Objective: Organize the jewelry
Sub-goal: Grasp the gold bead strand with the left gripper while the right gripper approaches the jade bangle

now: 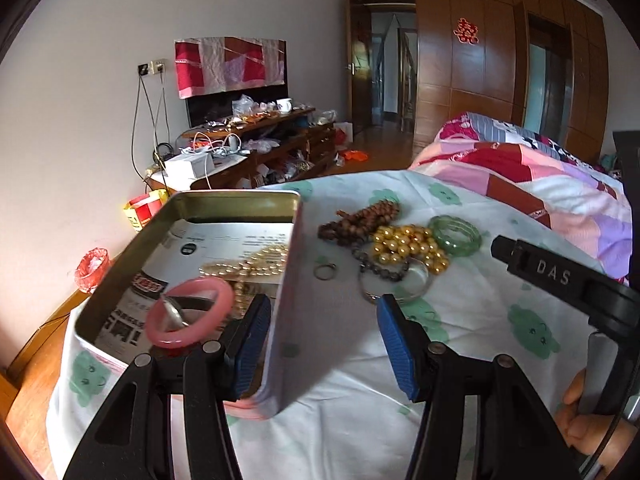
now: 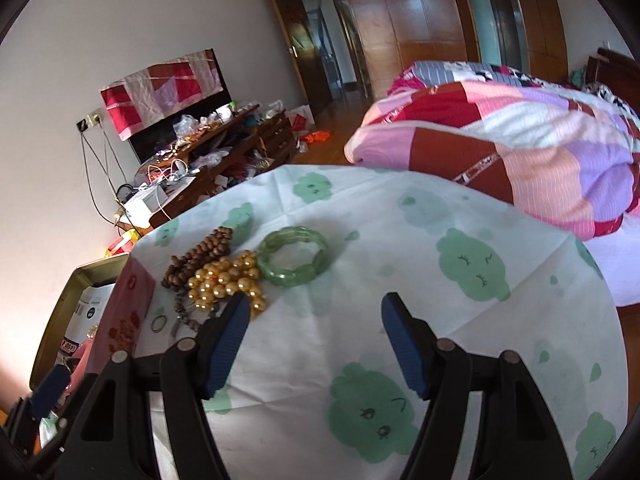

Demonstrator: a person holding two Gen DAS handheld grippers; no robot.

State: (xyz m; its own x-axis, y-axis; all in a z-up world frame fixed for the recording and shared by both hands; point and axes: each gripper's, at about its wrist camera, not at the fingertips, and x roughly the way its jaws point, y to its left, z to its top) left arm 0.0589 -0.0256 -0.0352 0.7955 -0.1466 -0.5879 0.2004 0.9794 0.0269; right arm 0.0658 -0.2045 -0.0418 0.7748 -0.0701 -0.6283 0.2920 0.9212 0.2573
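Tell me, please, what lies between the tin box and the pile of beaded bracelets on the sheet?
In the left wrist view, one small metal ring lies on the sheet between the tin box and the gold bead bracelet.

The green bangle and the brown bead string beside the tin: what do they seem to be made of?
Green bangle: probably jade or glass; it looks translucent and glossy. Brown bead string: likely wood; the round beads are opaque, dark brown, with a dull sheen.
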